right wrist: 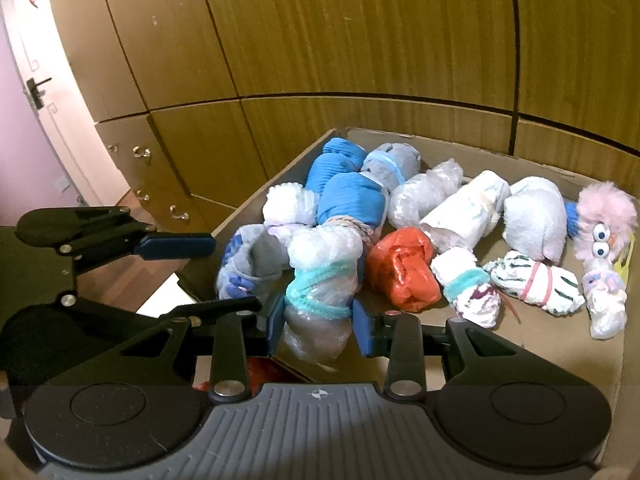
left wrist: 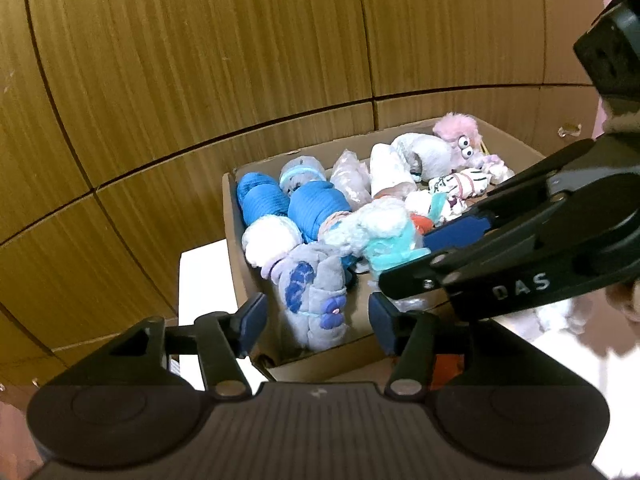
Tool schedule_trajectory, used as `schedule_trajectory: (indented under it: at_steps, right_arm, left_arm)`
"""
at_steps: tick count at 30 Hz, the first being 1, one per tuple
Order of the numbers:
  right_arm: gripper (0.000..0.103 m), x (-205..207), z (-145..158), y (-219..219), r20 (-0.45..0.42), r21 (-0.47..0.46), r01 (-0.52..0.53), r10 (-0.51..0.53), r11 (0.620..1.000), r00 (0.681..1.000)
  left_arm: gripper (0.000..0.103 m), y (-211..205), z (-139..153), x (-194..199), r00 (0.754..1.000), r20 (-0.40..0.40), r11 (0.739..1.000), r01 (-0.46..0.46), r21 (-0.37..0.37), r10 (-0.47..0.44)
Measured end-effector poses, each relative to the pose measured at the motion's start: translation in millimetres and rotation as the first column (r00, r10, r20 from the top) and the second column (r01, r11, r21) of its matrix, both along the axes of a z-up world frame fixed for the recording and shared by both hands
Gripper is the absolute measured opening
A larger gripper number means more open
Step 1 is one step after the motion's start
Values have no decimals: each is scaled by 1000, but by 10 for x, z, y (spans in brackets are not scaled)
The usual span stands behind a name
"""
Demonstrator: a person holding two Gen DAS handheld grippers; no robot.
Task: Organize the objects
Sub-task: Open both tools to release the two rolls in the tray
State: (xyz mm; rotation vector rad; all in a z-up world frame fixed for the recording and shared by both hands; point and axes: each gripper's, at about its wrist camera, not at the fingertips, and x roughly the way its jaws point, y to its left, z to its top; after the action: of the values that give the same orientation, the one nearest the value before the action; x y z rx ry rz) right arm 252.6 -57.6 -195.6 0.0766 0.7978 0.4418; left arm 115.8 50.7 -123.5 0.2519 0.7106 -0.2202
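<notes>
A cardboard box [right wrist: 520,148] holds several wrapped bundles: blue cloth rolls [right wrist: 344,192], an orange bag [right wrist: 400,268], a pink fuzzy toy with eyes [right wrist: 604,216]. My right gripper [right wrist: 318,320] is shut on a clear plastic bundle tied with teal pipe cleaner [right wrist: 320,280], over the box's near left corner. My left gripper [left wrist: 316,320] is open and empty, above the box's near edge [left wrist: 320,364], with a grey and blue sock bundle [left wrist: 316,292] lying beyond its fingers. The right gripper [left wrist: 436,252] shows in the left wrist view with the teal-tied bundle [left wrist: 384,236].
Wooden cupboard doors [left wrist: 200,60] stand behind the box. A white surface [left wrist: 204,280] lies left of the box. Drawers with metal handles [right wrist: 140,152] and a white door [right wrist: 44,92] are at the far left.
</notes>
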Motion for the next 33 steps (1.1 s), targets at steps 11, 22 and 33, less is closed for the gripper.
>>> schedule_trajectory:
  at_steps: [11,22,33]
  right_arm:
    - [52,26,78,96,-12,-57,-23,22,998,1000]
    - [67,-148,266,35,19,-69,7,-6,998,1000]
    - [76,-259,391,-137,36,-89,110,-107,990,994]
  left_arm:
    - [70,90,85,-92,998,-20,997,-56,-49,55]
    - [82,55,170,-87,993,-53,993,-107,-52,104]
    - [89,-27,255,-37,988,-85,989,-132,-68,126]
